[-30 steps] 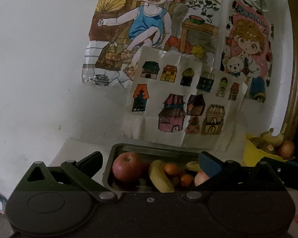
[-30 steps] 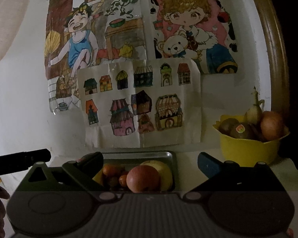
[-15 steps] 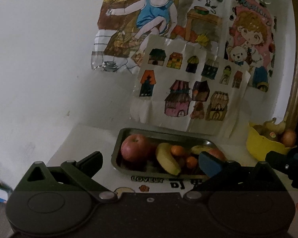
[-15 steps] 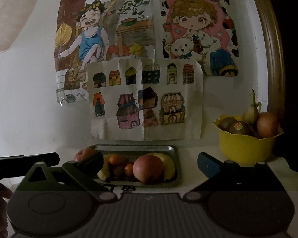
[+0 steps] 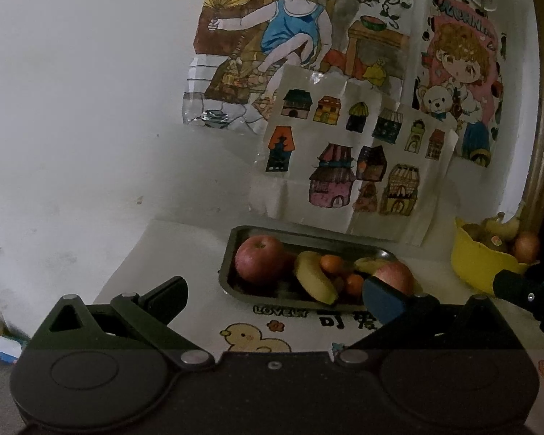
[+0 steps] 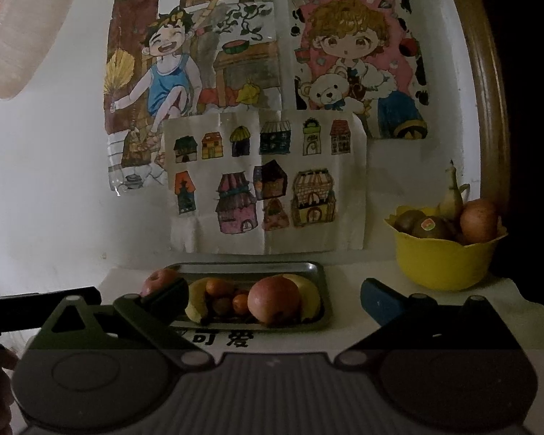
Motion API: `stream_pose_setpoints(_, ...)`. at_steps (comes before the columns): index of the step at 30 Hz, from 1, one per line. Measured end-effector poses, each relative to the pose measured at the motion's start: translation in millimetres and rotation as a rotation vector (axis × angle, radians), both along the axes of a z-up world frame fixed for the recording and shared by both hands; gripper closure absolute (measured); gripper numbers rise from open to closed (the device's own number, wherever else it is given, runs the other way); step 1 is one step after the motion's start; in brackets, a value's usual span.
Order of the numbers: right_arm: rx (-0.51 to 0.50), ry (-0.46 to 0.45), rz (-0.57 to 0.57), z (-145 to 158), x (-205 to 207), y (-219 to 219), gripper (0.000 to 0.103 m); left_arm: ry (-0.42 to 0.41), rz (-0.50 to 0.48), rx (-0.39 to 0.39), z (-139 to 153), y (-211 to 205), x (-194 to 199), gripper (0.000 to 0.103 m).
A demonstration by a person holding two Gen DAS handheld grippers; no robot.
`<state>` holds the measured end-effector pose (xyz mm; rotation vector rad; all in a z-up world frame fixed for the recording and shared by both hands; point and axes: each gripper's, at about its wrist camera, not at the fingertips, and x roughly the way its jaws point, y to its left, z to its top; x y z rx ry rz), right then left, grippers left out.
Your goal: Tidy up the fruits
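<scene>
Both the left claw and the right claw hang wide apart and empty, short of the metal tray on the desk, which holds apples, bananas and small oranges. A yellow bowl with more fruit stands well to the right. The right claw would probably do best to take the near apple across its widest part, coming in level and closing gently so it neither rolls nor bruises.

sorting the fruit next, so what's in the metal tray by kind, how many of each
In the grey metal tray:
red apples: 2
yellow bananas: 2
small orange tangerines: 3
Total: 7 clearly visible. A darker round piece among them is too dim to identify.
</scene>
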<state>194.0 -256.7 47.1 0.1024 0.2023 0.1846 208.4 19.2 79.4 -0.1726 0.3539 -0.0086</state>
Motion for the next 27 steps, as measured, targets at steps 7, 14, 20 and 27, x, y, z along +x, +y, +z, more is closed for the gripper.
stream_pose_setpoints(7, 0.012, 0.019, 0.009, -8, -12, 0, 0.0, 0.024, -0.005, 0.013, -7, 0, -16, 0.001)
stream_pose_setpoints(14, 0.004, 0.035, 0.017, -14, -24, 2, 0.0, 0.033, -0.013, 0.016, -11, 0, -30, 0.001)
stream_pose_setpoints(20, 0.01, 0.036, 0.015, -16, -30, 1, 0.0, 0.03, -0.009, 0.017, -12, 3, -38, 0.001)
stream_pose_setpoints(27, 0.028, 0.054, 0.038, -30, -39, 3, 0.0, 0.042, 0.001, 0.003, -20, 8, -47, 0.001)
